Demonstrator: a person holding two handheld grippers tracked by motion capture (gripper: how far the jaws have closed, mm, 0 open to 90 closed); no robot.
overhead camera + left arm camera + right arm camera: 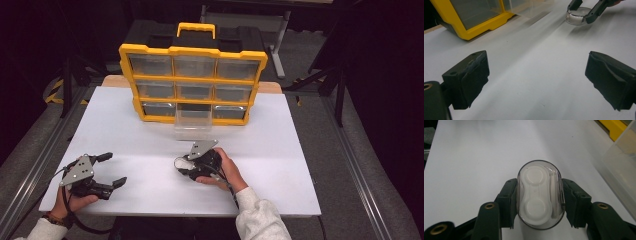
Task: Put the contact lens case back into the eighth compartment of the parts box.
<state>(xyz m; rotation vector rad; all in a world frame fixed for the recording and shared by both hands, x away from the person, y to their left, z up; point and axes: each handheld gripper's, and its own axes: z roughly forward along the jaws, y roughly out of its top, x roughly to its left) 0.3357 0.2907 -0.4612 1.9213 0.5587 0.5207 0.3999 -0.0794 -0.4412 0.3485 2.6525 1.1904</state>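
Right claw (539, 202) clenched on clear oval case (539, 195), left claw (536, 80) spread wide over white table (536, 50)

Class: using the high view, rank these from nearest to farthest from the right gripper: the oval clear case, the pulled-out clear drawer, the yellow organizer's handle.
1. Oval clear case: between the right gripper's fingers, on the table.
2. Pulled-out clear drawer: just beyond the gripper, at the organizer's bottom middle.
3. Yellow handle: atop the organizer, at the far table edge.

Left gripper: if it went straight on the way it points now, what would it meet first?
Likely bare white table first; farther along that line sits the clear oval case held by the right gripper, though depth is hard to judge.
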